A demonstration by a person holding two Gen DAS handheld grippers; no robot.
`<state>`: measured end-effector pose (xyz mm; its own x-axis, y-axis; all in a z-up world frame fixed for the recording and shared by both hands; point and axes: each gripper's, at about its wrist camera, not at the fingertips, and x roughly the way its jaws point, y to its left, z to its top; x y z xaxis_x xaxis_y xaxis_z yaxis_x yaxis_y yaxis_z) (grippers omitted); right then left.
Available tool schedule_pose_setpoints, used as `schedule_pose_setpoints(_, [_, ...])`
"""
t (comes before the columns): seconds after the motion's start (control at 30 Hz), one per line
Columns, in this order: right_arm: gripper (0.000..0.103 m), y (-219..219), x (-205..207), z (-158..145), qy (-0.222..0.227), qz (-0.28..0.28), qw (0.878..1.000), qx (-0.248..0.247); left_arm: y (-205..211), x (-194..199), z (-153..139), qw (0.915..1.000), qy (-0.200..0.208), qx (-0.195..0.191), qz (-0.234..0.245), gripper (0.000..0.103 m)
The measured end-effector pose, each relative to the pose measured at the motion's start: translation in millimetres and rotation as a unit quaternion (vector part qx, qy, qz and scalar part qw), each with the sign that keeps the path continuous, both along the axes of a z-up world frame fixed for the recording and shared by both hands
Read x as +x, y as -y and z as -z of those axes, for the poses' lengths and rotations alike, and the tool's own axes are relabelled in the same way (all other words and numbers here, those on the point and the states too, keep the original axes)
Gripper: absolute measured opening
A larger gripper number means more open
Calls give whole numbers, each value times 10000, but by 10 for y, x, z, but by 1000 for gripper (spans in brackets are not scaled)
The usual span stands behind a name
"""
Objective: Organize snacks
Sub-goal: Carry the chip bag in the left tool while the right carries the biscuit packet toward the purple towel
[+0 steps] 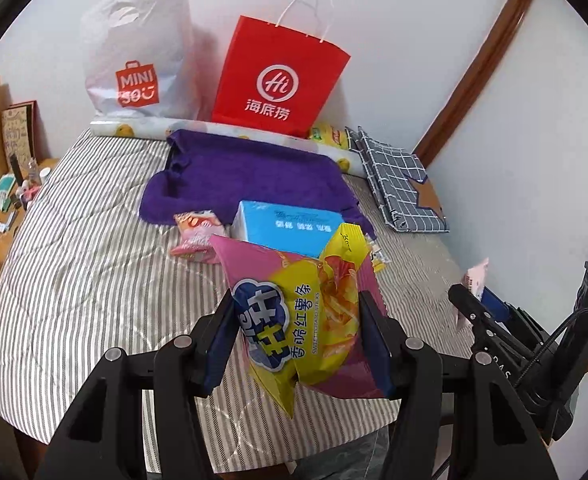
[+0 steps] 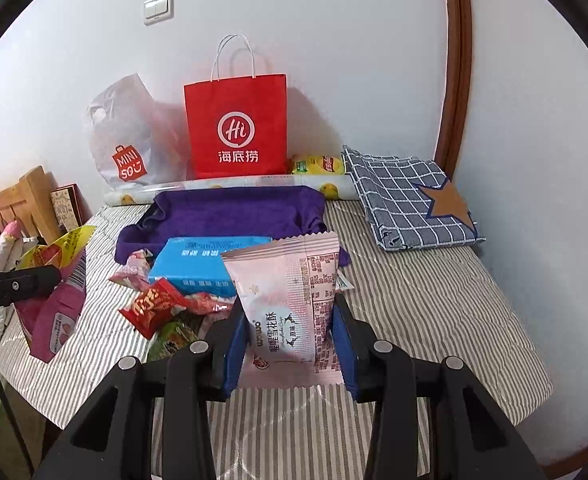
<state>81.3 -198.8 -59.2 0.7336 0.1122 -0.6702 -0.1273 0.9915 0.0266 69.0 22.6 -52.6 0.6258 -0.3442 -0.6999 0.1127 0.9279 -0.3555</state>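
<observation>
Both hand-held grippers, left and right, clamp snack packets above open striped bedding.

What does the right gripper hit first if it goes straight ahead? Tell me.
Likely the blue box, lying just beyond the pink snack packet that the right gripper holds; behind it comes the purple towel. Depth is uncertain.

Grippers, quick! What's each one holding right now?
Left gripper: shut on the sweet potato sticks bag.
Right gripper: shut on the pink snack packet.
</observation>
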Motion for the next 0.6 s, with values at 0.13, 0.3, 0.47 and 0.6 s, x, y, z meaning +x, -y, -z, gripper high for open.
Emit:
schedule_pose_setpoints(0.13, [38,-42,130,-69,19,-32,10000,7,28,111,-93,10000,36,12,57,57])
schedule_pose_setpoints(0.3, [38,-90,339,-130,1,-79,10000,29,41,322,-180,9999,54,14,93,57])
schedule_pose_setpoints(0.47, [38,-140,560,-172,-1,-100,9999,9,59,575,-223,9998,8,-18,192,57])
schedule_pose_setpoints(0.6, [38,-187,757,-199,11,-111,9999,-37,89,773,-243,9996,3,6,271,57])
